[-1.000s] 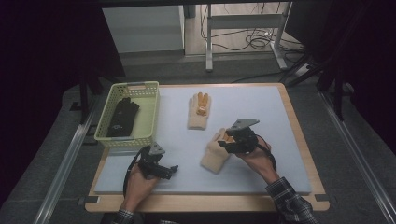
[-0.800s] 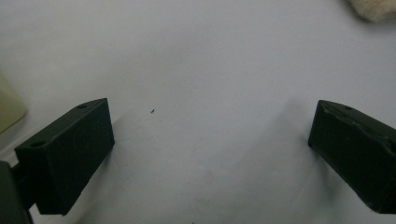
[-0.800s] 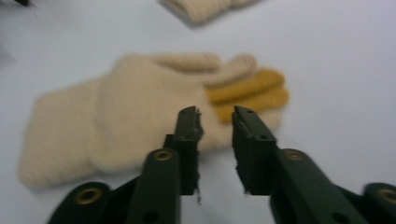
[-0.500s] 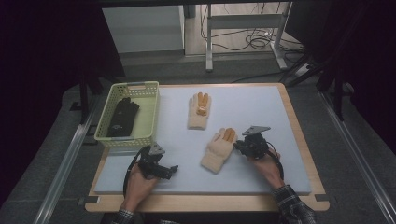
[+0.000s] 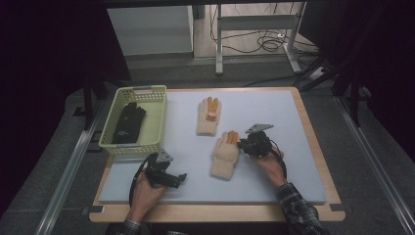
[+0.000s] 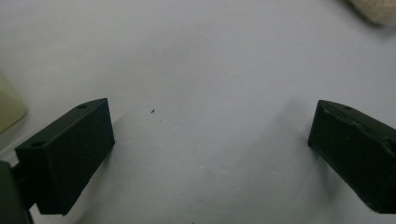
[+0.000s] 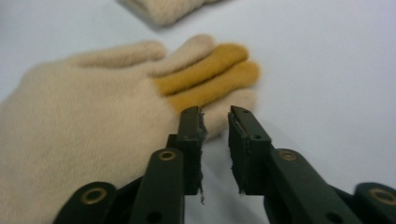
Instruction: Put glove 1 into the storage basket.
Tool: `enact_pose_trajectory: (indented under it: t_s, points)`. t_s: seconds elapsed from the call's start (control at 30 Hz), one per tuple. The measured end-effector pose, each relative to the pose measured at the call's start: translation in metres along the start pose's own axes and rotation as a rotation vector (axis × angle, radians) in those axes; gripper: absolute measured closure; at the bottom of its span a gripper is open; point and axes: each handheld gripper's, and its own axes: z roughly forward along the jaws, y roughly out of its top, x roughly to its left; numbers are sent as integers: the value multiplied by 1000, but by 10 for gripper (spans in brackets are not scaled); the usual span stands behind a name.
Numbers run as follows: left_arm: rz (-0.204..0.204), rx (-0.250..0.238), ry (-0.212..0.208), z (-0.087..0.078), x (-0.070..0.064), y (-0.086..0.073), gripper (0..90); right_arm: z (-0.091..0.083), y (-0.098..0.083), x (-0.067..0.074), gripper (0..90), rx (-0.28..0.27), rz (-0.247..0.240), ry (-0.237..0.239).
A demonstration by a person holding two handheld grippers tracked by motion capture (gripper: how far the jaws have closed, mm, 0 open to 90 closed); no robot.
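The grey mat (image 5: 274, 186) is covering most of the table, and the yellow basket (image 5: 139, 89) is sitting at its left edge, holding a pair of black gloves (image 5: 128, 122). To the right of the basket two cream gloves with orange fingers are lying flat on the mat. The far glove (image 5: 209, 116) is lying just right of the basket. The near glove (image 5: 226, 154) is lying farther right of the basket and closer to the person.

The step in hand appears to be picking up the near glove to put it in the basket. The right gripper (image 5: 241, 143) is coming in low at that glove's fingertips, on the side away from the basket. Its jaws have just been opening a little and are standing narrowly parted, with nothing pinched between them. The next move probably calls for pushing the tips over a finger, clamping the fabric, then lifting it toward the basket.

The left gripper (image 5: 182, 178) is resting on the mat in front of the basket, with its jaws wide apart and nothing between them.

The right gripper view is showing what the high view cannot. The right gripper's tips (image 7: 215, 114) are sitting at the edge of the near glove's (image 7: 93, 116) cream little finger, beside the two orange ones. The left gripper view is showing bare mat between its jaws and a corner of the basket (image 6: 9, 105).
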Motion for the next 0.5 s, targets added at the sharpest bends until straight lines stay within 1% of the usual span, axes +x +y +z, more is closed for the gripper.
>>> enact_pose_trajectory:
  t_s: [0.1, 0.13, 0.2, 0.27, 0.33, 0.4, 0.43, 0.47, 0.5]
  points:
    - [-1, 0, -1, 0, 0, 0, 5, -2, 9, -7, 656, -8, 31, 13]
    - [-1, -1, 0, 0, 0, 0, 5, -1, 13, -8, 654, -14, 40, 17]
    - [-1, -1, 0, 0, 0, 0, 5, 3, 22, -9, 631, -24, 44, 25]
    - [0, 0, -1, 0, 0, 0, 5, 10, 33, -10, 595, -27, 52, 45]
    - [2, 0, 0, 0, 0, 0, 5, 17, 44, -9, 567, -33, 42, 41]
    - [1, 1, 0, 0, 0, 0, 5, 26, 56, -7, 541, -31, 23, 22]
    - [1, 1, 0, 0, 0, 0, 5, 26, 56, -7, 541, -31, 23, 22]
    - [1, 1, -1, 0, 0, 0, 5, 35, 65, -6, 529, -31, 10, 12]
    - [1, 1, 0, 0, 0, 0, 5, 38, 68, -5, 519, -30, 10, 14]
